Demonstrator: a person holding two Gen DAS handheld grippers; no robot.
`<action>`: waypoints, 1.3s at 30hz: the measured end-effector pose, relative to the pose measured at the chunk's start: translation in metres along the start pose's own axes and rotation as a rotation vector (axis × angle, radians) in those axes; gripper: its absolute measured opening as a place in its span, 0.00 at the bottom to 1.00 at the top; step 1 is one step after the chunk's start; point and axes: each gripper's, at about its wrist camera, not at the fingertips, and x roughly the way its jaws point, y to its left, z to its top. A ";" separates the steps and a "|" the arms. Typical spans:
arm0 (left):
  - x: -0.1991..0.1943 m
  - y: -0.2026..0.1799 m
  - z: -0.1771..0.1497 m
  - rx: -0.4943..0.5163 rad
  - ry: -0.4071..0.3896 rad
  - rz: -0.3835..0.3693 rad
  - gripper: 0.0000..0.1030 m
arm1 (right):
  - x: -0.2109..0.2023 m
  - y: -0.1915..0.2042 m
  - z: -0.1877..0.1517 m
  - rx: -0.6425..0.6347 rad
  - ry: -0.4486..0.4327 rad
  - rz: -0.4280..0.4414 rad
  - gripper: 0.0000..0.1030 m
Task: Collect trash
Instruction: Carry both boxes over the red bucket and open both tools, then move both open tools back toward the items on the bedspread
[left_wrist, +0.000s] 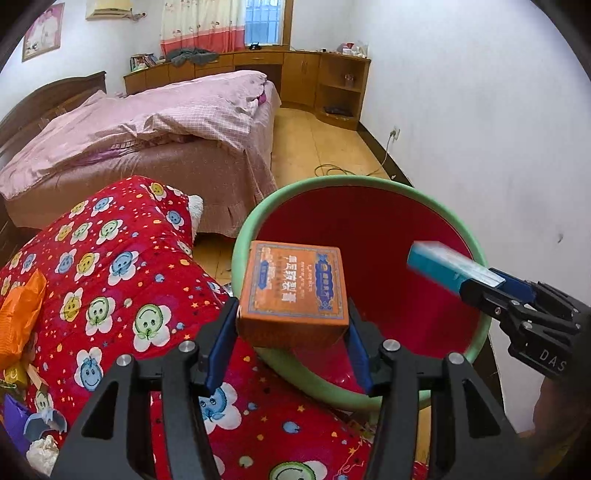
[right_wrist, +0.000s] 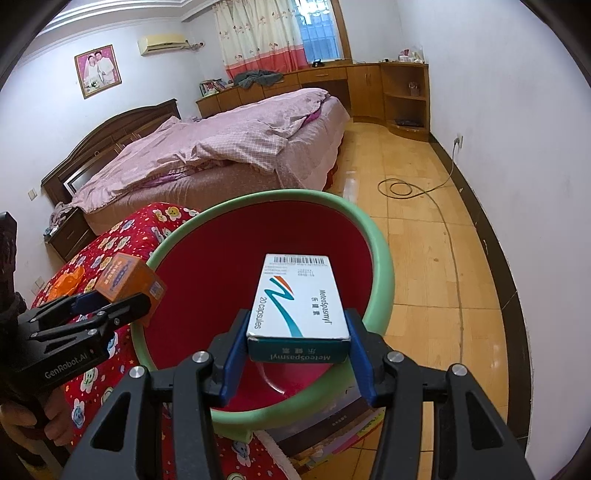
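Left gripper (left_wrist: 293, 325) fingers clamp an orange box (left_wrist: 293, 291) over the bin (left_wrist: 480, 332) rim. Right gripper (right_wrist: 297, 354) fingers clamp a white box (right_wrist: 301, 302) above the bin's red inside.

Each hand-held gripper (left_wrist: 291, 343) (right_wrist: 297, 354) was black and angular, with blue finger pads (right_wrist: 232, 362), silver screws, and white lettering on its side.

Home bedroom: unmade bed (right_wrist: 221, 147), curtained window (right_wrist: 317, 33), wooden cabinets (right_wrist: 369, 85).

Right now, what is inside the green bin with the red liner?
The green bin shows only its red liner, no trash visible. The orange box and the white medicine box hide part of its bottom.
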 end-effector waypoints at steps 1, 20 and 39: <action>-0.002 0.000 0.000 -0.003 -0.005 -0.002 0.56 | 0.000 0.000 0.000 0.003 -0.003 0.002 0.54; -0.043 0.014 0.006 -0.064 -0.075 -0.031 0.63 | -0.044 0.019 0.002 0.006 -0.091 0.039 0.60; -0.132 0.086 -0.038 -0.200 -0.095 0.120 0.63 | -0.068 0.074 -0.019 0.015 -0.073 0.127 0.64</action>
